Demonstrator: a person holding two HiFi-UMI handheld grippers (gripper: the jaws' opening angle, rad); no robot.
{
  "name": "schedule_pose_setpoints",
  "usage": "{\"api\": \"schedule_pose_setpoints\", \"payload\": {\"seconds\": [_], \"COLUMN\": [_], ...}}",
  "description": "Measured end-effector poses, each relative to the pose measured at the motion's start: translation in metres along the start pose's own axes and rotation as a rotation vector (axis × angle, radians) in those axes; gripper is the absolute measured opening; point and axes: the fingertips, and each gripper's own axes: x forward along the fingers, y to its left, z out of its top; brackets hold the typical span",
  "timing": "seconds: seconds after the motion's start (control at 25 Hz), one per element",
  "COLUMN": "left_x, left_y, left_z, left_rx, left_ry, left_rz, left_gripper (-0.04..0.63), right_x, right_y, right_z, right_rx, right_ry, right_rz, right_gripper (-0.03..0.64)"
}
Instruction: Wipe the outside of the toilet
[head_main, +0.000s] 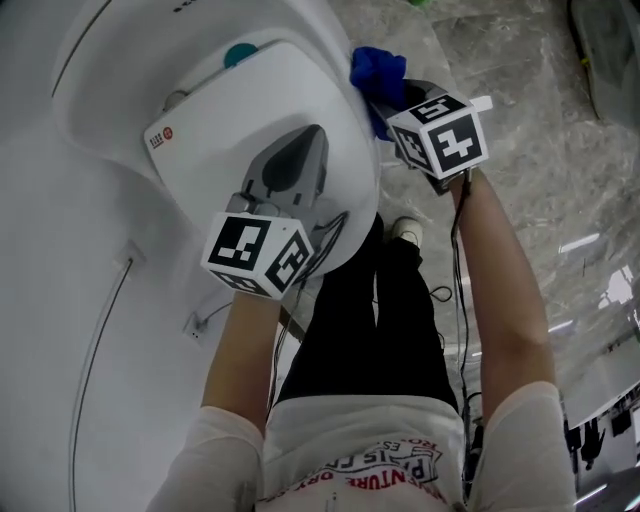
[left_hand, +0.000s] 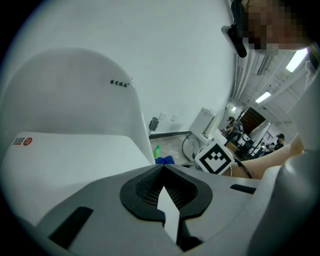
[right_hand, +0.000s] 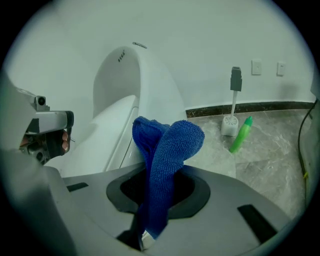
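Gripping a blue microfibre cloth (head_main: 378, 72) in right gripper (right_hand: 152, 170) jaws beside the toilet (head_main: 300, 95), upper centre; left gripper (left_hand: 162, 172) jaws closed, empty. Likely risk: bunched cloth slipping out mid-wipe.

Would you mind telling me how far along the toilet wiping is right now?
Done: the cloth is clamped in the right claw. In hand: it is held beside the toilet's right flank, placed to wipe. Left: no wet or dirty patches show, so how much is wiped cannot be judged. The left claw is shut and empty above the lid.
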Motion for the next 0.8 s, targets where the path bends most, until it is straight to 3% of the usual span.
{"api": "schedule_pose_setpoints", "payload": {"seconds": [0.44, 0.64, 0.8], "left_x": [-0.037, -0.063, -0.087], "left_y": [-0.053, -0.075, -0.084], "left_z": [-0.074, -0.104, -0.128], "left_rx": [-0.002, -0.038, -0.077], "left_ry": [-0.026, -0.069, -0.119], "left_rz": [0.019, 0.058, 0.099], "left_gripper": [0.006, 0.006, 0.006], "right_x": [-0.008, -0.012, -0.017], "right_y": [0.024, 0.041, 0.062], "right_z": [-0.082, -0.122, -0.146], "right_rx": [-0.007, 0.052, -0.029], "right_ry": [-0.051, -0.121, -0.148], "right_rz": [-0.012, -0.007, -0.046], "right_gripper": [0.075, 0.075, 0.075]}}
